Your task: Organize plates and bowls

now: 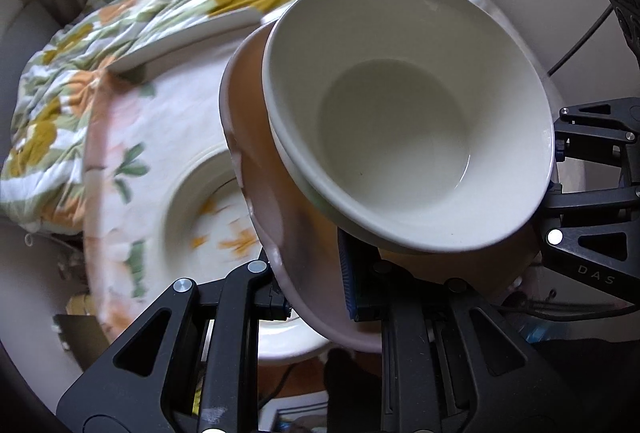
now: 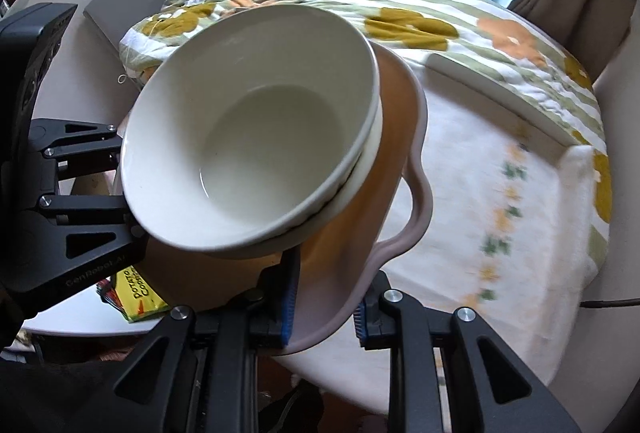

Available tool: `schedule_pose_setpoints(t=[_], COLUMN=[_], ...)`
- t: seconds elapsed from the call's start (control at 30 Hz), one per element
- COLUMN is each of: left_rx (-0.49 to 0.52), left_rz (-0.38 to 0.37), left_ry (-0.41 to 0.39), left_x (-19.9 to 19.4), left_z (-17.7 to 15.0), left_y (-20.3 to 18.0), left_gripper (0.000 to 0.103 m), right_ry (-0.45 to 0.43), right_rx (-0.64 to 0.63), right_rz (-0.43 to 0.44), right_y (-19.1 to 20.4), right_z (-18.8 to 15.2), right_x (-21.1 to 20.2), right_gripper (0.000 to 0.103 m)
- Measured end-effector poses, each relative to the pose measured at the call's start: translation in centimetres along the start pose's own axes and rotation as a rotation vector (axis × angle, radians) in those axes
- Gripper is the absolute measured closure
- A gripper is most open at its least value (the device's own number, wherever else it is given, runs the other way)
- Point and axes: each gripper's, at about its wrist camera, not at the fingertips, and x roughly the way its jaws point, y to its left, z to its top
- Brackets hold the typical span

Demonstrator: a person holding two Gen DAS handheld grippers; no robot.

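Observation:
A pink scalloped dish (image 1: 256, 161) with an orange inside is held in the air between both grippers. Stacked white bowls (image 1: 400, 113) sit tilted in it. My left gripper (image 1: 316, 293) is shut on the dish's near rim, its blue pad against the inside. My right gripper (image 1: 554, 169) grips the opposite rim. In the right wrist view my right gripper (image 2: 324, 317) pinches the pink dish (image 2: 404, 169) between blue pads, with the white bowls (image 2: 260, 137) above and my left gripper (image 2: 124, 185) at the far side. A large floral plate (image 1: 132, 161) lies blurred below.
A flowered quilt (image 2: 420, 25) covers the surface behind. The floral plate (image 2: 500, 201) has a raised white edge on the right. A potato-chip packet (image 2: 136, 297) lies on a pale table below. Curtains and a bright window stand at the back.

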Motion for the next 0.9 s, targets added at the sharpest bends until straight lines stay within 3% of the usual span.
schedule_pose_setpoints(t=[0.13, 0.33, 0.7, 0.9], left_rx=[0.017, 0.029, 0.018, -0.099], left_rz=[-0.003, -0.011, -0.029, -0.064], left_ry=[0.029, 0.061, 0.064, 0.076], left_x=[0.6, 2.4, 5.1, 5.4], left_z=[-2.1, -4.5, -4.5, -4.5], left_y=[4.7, 8.1, 9.9, 11.0], left_gripper=[0.087, 0.088, 0.088, 0.088], right_ry=[0.013, 0.044, 0.047, 0.029], right_rx=[0.028, 0.074, 0.104, 0.162], right_rz=[0.012, 0.018, -0.026, -0.030], right_y=[3.7, 7.8, 9.0, 8.8], right_z=[0.7, 1.1, 1.1, 1.3], right_x=[1.8, 5.1, 7.3, 7.3], right_gripper=[0.082, 0.082, 0.082, 0.082])
